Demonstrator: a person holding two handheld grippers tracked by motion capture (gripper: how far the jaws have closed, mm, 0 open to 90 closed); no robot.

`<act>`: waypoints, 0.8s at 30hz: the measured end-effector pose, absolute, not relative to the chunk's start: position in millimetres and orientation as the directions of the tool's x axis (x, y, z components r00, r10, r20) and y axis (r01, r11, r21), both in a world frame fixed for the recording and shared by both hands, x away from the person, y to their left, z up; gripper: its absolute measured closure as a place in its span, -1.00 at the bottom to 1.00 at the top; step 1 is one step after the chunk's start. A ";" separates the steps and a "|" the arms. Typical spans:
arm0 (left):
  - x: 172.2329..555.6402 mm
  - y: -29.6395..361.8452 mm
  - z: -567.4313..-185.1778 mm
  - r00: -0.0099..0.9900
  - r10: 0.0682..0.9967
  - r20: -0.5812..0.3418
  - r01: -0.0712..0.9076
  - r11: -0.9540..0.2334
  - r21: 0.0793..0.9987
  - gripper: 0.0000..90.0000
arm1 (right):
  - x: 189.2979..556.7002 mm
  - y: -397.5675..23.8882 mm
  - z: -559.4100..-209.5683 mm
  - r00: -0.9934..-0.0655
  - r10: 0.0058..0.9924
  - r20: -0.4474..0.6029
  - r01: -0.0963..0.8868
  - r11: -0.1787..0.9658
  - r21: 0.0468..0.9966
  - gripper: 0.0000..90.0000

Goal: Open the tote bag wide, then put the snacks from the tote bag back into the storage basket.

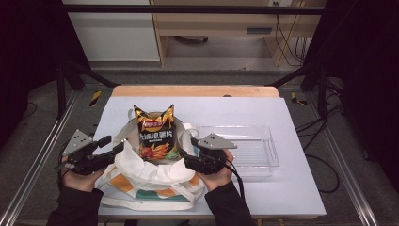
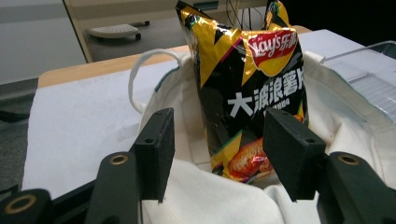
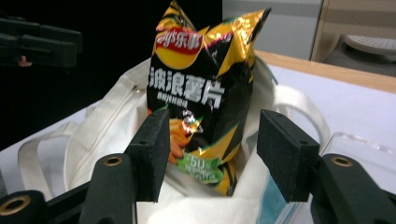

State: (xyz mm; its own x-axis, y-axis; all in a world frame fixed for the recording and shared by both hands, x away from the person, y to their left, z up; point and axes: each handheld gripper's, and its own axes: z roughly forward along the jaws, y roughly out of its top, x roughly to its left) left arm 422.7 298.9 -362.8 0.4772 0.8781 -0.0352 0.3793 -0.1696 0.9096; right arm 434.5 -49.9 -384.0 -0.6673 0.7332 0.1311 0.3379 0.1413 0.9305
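Note:
A black and yellow Lay's chip bag (image 1: pixel 156 134) stands upright in the mouth of a white cloth tote bag (image 1: pixel 150 181) on the table. My left gripper (image 1: pixel 113 143) is at the tote's left rim and my right gripper (image 1: pixel 187 147) at its right rim. The left gripper (image 2: pixel 222 144) is open, its jaws wide apart, with the chip bag (image 2: pixel 254 93) beyond them and the tote's cloth (image 2: pixel 219 200) below. My right gripper (image 3: pixel 215 149) is likewise open, facing the chip bag (image 3: pixel 201 93) and the tote (image 3: pixel 102 135). Neither holds anything.
A clear plastic tray (image 1: pixel 244 146) lies just right of the tote, close to my right hand, and its corner (image 3: pixel 359 144) appears in the right gripper view. A white cloth covers the table (image 1: pixel 282 188). Black frame posts stand at both sides.

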 end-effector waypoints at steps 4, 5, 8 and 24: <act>427.8 296.2 -358.0 0.477 0.878 -0.040 0.370 -0.160 0.915 -0.04 | 441.2 -47.4 -375.7 -0.666 0.735 0.128 0.333 0.140 0.932 -0.03; 429.3 295.6 -357.0 0.477 0.878 -0.043 0.368 -0.156 0.917 -0.04 | 442.5 -46.6 -374.2 -0.665 0.736 0.124 0.333 0.144 0.932 -0.03; 433.6 293.9 -354.3 0.474 0.879 -0.045 0.365 -0.150 0.919 -0.03 | 447.7 -43.8 -370.4 -0.666 0.737 0.116 0.332 0.154 0.931 -0.03; 455.0 272.4 -352.6 0.475 0.879 -0.039 0.360 -0.153 0.920 0.01 | 469.1 -26.0 -356.0 -0.658 0.746 0.104 0.325 0.157 0.933 -0.01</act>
